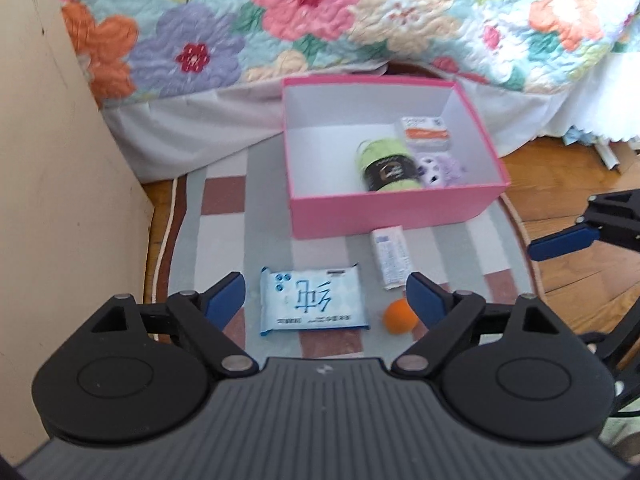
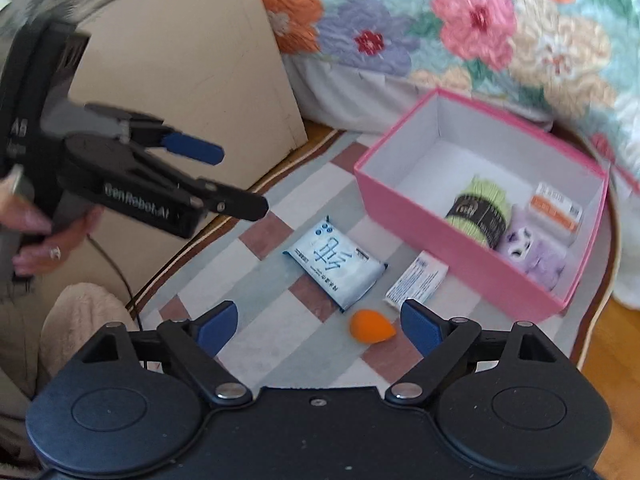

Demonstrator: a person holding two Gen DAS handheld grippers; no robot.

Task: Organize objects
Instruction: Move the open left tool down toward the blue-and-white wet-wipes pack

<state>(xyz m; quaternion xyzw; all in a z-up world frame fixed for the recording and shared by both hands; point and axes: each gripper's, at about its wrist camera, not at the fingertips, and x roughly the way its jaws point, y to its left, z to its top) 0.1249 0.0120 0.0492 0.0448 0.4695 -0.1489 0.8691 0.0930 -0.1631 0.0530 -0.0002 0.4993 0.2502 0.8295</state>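
Note:
A pink box (image 1: pixel 396 208) (image 2: pixel 440 240) stands on a checked rug. It holds a green yarn ball (image 1: pixel 386 164) (image 2: pixel 480 208), a white-and-orange packet (image 1: pixel 426 132) (image 2: pixel 556 208) and a purple plush toy (image 1: pixel 440 168) (image 2: pixel 532 252). In front of it lie a blue tissue pack (image 1: pixel 314 300) (image 2: pixel 336 268), a small white carton (image 1: pixel 392 258) (image 2: pixel 416 282) and an orange teardrop sponge (image 1: pixel 398 316) (image 2: pixel 370 326). My left gripper (image 1: pixel 325 284) (image 2: pixel 240 180) hangs open above the tissue pack. My right gripper (image 2: pixel 318 314) is open too, above the rug with the sponge between its fingers' lines, touching nothing.
A flowered quilt (image 1: pixel 312 4) hangs off a bed behind the box. A beige panel (image 1: pixel 52 180) (image 2: pixel 192 60) stands at the left. Wood floor (image 1: pixel 580 272) borders the rug on the right. A person's hand (image 2: pixel 36 232) grips the left tool, with a cable beside it.

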